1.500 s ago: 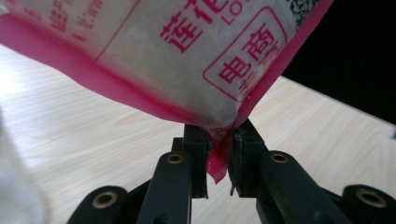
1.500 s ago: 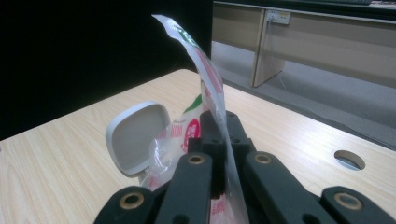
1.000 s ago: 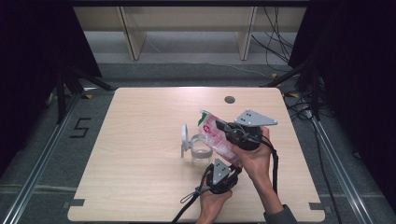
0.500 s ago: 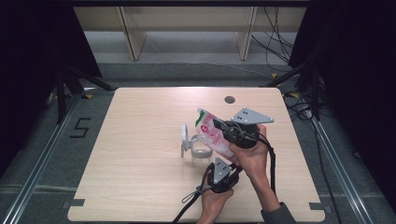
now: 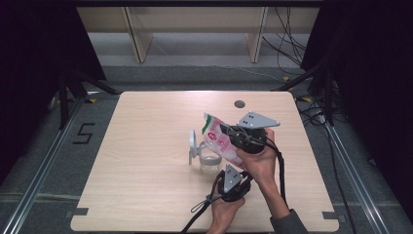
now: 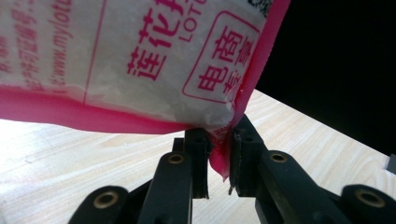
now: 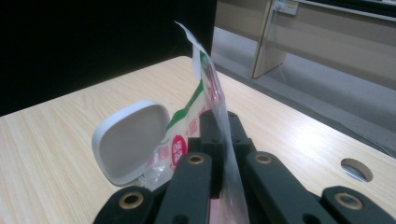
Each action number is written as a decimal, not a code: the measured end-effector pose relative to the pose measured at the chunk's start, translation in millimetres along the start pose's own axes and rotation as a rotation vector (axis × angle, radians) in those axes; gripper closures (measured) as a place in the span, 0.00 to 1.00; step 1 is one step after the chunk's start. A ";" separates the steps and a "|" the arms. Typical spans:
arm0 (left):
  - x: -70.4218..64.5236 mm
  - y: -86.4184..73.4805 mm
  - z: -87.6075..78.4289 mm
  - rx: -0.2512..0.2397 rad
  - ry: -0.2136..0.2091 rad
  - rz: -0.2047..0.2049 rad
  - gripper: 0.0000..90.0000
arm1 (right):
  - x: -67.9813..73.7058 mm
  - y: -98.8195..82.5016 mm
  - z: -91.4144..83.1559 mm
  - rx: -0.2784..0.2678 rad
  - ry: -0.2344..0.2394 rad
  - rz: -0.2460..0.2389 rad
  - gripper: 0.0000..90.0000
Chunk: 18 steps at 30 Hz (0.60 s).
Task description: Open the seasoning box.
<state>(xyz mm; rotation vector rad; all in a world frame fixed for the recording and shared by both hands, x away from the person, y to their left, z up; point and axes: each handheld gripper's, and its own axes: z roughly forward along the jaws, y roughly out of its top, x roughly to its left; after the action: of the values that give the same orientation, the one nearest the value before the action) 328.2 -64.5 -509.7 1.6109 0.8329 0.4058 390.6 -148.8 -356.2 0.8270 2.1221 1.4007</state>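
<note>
A: Any writing readable on the pouch (image 6: 140, 60)?

B: Yes. Left gripper view shows pink print on white: part of a web address, "www.mylot…", Chinese characters, the letters "LOT" cut off, and a rounded pink box with more characters. In the high view I see a round red badge near the green-trimmed top edge, too small to read. A "5" (image 5: 84, 132) is marked on the floor left of the bench (image 5: 146, 195).

A: Pouch look and place?

B: White plastic pouch, pink border, green strip at the open top. I'm holding it tilted in the air over the bench's right-middle, top end slanting down-left toward a clear glass jar (image 5: 210, 160).

A: Gripper state?

B: Left hand-held gripper (image 6: 218, 158) is clamped on the pouch's pink bottom corner. Right hand-held gripper (image 7: 223, 135) is pressed together on the pouch's thin side edge, the film running up between the jaws.

A: Surroundings?

B: The jar's white lid (image 7: 130, 140) is flipped open and stands upright at the jar's left, just beside the pouch mouth. Round cable hole (image 5: 239, 104) in the bench behind. Wooden shelf legs (image 5: 139, 34) and cables (image 5: 287, 44) on the floor beyond.
</note>
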 end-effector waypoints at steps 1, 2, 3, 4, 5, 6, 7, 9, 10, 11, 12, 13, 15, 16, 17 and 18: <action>0.3 0.0 0.0 0.001 -0.002 0.000 0.88 | -0.5 -0.3 -0.1 0.009 -0.010 0.001 1.00; 0.3 0.0 0.0 0.001 -0.002 0.000 0.88 | -0.9 -0.7 0.5 0.008 -0.009 0.003 1.00; 0.0 -0.4 0.3 -0.002 0.000 -0.003 0.88 | -0.1 -1.3 1.7 -0.007 -0.020 0.007 1.00; -0.3 -0.5 0.5 -0.006 -0.001 -0.005 0.88 | -0.2 -0.8 1.6 0.004 -0.010 0.004 1.00; -0.3 -0.5 0.5 -0.006 -0.001 -0.005 0.88 | -0.2 -0.8 1.6 0.004 -0.010 0.004 1.00; -0.2 -0.2 0.1 -0.002 0.000 0.000 0.88 | 0.2 -0.8 2.1 -0.001 -0.016 0.009 1.00; 0.1 0.2 -0.3 -0.003 -0.002 -0.001 0.88 | -0.1 -0.7 2.1 0.000 -0.015 0.009 1.00; -0.3 0.0 -0.1 -0.009 0.000 0.000 0.88 | 0.6 -0.3 1.0 0.008 -0.009 0.017 1.00; -0.3 0.0 -0.1 -0.009 0.000 0.000 0.88 | 0.1 -0.3 1.5 -0.002 0.001 0.008 1.00; -0.3 0.0 -0.3 -0.012 -0.002 -0.001 0.88 | 0.6 0.2 0.7 0.003 -0.009 0.007 1.00; -0.6 0.3 -1.3 -0.007 0.000 0.001 0.88 | 0.7 0.0 1.2 -0.009 -0.017 0.005 1.00; -0.6 0.2 -1.3 -0.008 0.000 0.000 0.88 | 1.4 0.4 -0.4 0.014 -0.002 0.019 1.00; -0.7 0.2 -0.8 -0.009 0.001 0.002 0.88 | 2.1 0.2 1.2 -0.004 -0.014 0.012 1.00; -0.6 -0.4 -0.2 -0.016 -0.002 -0.001 0.88 | 0.4 0.3 1.7 0.003 -0.001 -0.011 1.00; -0.8 -0.7 -0.2 -0.012 0.000 0.001 0.88 | 0.3 0.1 2.8 -0.001 0.009 -0.012 1.00; -0.9 -0.7 -0.3 -0.010 0.002 -0.001 0.88 | -0.5 -0.1 3.3 -0.004 0.006 -0.018 1.00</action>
<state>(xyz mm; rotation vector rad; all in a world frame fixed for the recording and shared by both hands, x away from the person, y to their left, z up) 327.2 -64.8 -510.1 1.6009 0.8315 0.4100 393.1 -147.1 -357.5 0.8006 2.1260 1.3993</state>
